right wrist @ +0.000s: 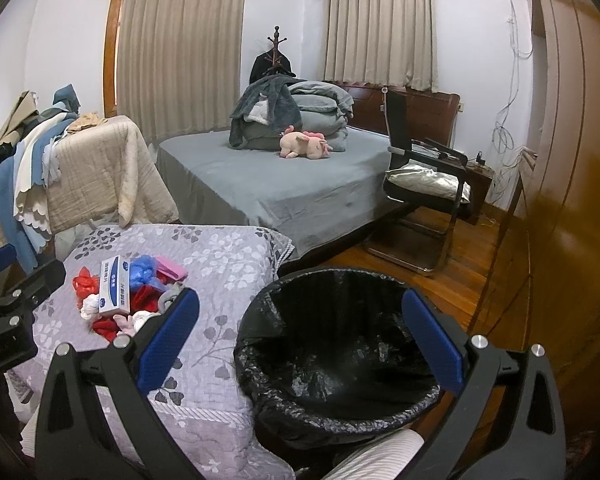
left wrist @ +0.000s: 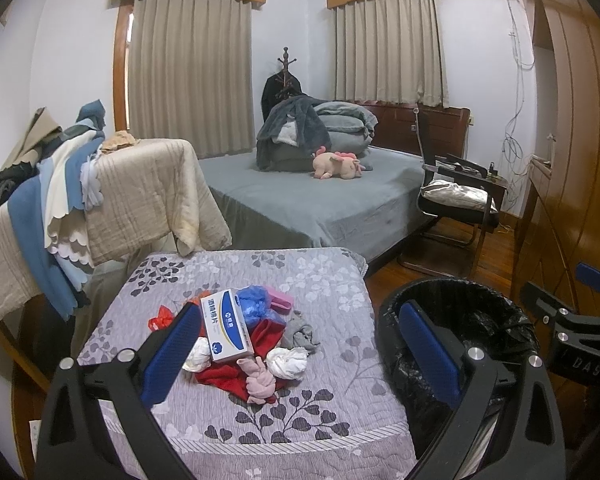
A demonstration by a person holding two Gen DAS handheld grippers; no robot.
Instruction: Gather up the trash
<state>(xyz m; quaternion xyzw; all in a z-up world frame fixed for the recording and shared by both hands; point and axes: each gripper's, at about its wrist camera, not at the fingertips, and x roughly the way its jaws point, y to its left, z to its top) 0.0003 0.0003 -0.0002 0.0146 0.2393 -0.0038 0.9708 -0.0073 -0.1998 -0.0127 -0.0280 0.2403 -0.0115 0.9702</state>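
Left gripper [left wrist: 300, 344]: spread wide, empty, above the quilt.
Right gripper [right wrist: 300, 336]: spread, empty, over the black-lined bin [right wrist: 336, 364].
Trash pile [left wrist: 252, 340]: on floral quilt [left wrist: 320, 400].

Grey bed [left wrist: 300, 196] against far wall — pink plush pig [left wrist: 337, 165] lying beside a heap of folded grey bedding [left wrist: 320, 128]. Black chair [left wrist: 454, 200] with a pale cushion stands right of the bed; beige curtains [left wrist: 190, 68] drawn, coat stand [left wrist: 285, 68] in the corner.
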